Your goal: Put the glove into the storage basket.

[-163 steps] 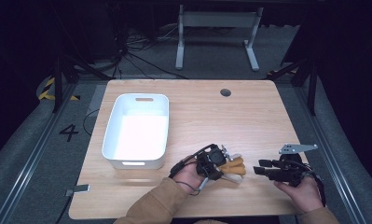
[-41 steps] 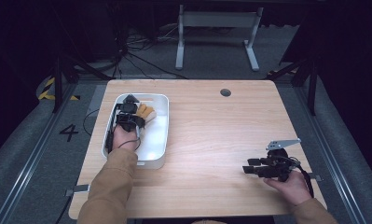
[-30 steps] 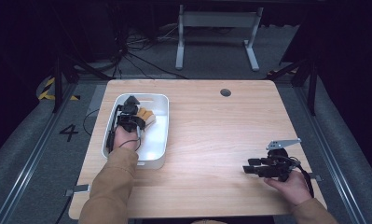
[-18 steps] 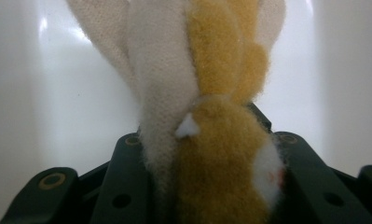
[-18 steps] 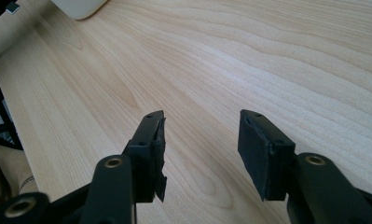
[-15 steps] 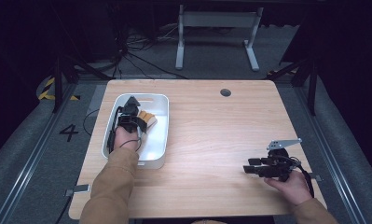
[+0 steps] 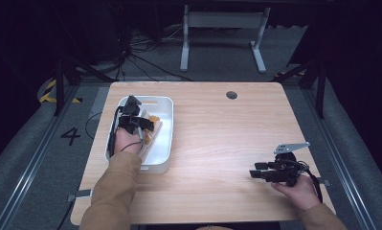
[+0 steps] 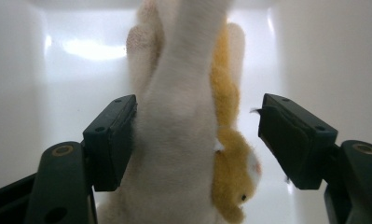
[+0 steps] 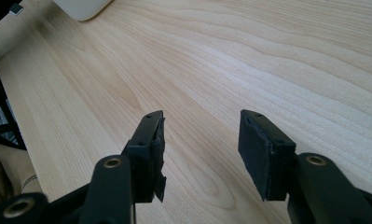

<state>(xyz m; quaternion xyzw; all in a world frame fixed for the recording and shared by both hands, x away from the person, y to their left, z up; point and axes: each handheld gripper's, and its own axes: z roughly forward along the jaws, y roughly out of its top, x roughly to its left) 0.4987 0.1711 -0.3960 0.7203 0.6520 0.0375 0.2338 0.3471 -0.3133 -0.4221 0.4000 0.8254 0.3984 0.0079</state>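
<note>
The fuzzy white-and-orange plush toy [image 8: 188, 140] lies inside the glossy white plastic bin [image 7: 165, 143]. The left gripper [image 8: 197, 140], jaws just opening, straddles it with the right pad clear. The right gripper [image 9: 200, 149] gapes over bare grained wooden table [image 9: 267, 56]

My sleeves are tan, reaching my wrists on both arms. My left gripper [image 7: 131, 117] is black, with a thin black cable looping back along my hand. My right gripper [image 7: 264, 174] is black too, topped by a grey three-cornered plate, its cable trailing past my wrist. My fingers [image 9: 260, 151] are flat dark blocks with small screw holes, carried on arms with brass-ringed pivots.
</note>
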